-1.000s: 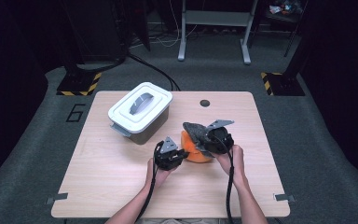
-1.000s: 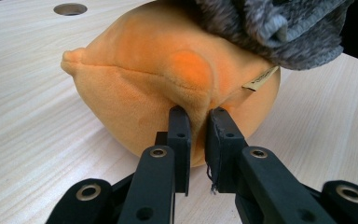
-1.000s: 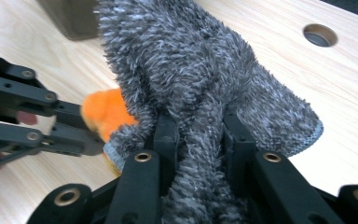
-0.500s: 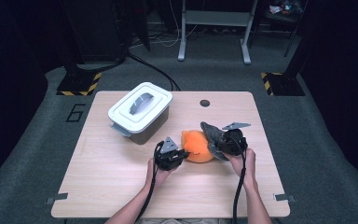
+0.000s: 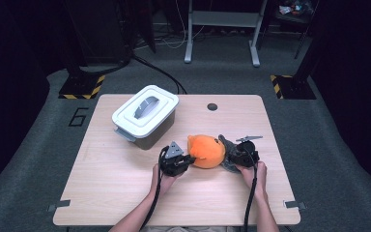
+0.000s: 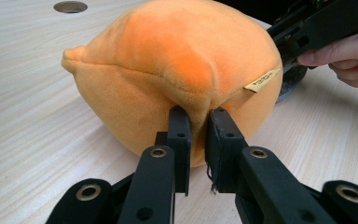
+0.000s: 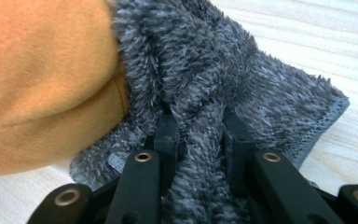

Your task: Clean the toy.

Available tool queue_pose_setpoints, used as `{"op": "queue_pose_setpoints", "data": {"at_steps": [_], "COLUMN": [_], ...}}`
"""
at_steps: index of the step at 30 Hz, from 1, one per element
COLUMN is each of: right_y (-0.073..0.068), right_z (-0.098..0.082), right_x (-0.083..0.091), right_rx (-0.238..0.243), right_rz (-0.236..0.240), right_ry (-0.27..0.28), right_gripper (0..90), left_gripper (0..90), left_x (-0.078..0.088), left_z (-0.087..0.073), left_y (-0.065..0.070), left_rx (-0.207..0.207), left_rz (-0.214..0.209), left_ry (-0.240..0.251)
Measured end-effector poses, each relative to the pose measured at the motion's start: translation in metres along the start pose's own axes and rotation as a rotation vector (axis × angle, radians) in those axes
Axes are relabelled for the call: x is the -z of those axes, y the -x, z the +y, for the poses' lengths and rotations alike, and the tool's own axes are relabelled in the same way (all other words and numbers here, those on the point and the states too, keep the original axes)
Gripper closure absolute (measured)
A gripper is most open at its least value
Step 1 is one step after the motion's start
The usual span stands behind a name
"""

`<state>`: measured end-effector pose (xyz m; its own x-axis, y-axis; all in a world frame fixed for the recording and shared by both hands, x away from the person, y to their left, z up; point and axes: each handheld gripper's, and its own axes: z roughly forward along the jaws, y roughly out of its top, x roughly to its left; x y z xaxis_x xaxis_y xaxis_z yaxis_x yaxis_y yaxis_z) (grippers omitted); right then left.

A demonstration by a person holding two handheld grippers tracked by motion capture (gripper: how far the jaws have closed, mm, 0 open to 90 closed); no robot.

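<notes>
While round orange plush toy [image 5: 206, 151] lies on pale wooden table [image 5: 106, 183] near its middle, left gripper [image 5: 187, 158] meets it from left, jaws pinching fold of orange fabric [image 6: 196, 122] at seam. Right gripper [image 5: 232, 157] sits at toy's right side, jaws clamped on bunched fluffy grey cloth [image 7: 200, 107] that touches toy and spreads onto table. Both forearms enter from bottom edge, hands low at table level, grippers pointing inward toward each other. White lidded plastic box [image 5: 145, 115] stands well apart, behind and left.
</notes>
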<state>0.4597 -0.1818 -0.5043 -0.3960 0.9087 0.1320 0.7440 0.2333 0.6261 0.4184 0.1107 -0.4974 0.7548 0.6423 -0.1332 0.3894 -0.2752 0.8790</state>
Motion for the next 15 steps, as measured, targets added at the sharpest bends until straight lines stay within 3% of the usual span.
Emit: {"op": "queue_pose_setpoints", "data": {"at_steps": [6,13,15], "right_y": [-0.001,-0.001,-0.004], "right_z": [0.004,0.012,0.014], "right_x": [0.012,0.046,0.055], "right_rx": [0.006,0.012,0.041], "right_rz": [-0.032,-0.049,-0.053], "right_ry": [0.001,0.08,0.112], "right_gripper": [71.5,71.4,71.4], "left_gripper": [80.7,80.7,80.7], "left_x": [0.001,0.0,0.0], "left_z": [0.0,-0.001,-0.001], "left_y": [-0.001,0.0,0.0], "left_rx": [-0.007,-0.003,-0.002], "left_rz": [-0.004,0.003,0.003], "left_ry": [-0.007,0.001,0.001]}}
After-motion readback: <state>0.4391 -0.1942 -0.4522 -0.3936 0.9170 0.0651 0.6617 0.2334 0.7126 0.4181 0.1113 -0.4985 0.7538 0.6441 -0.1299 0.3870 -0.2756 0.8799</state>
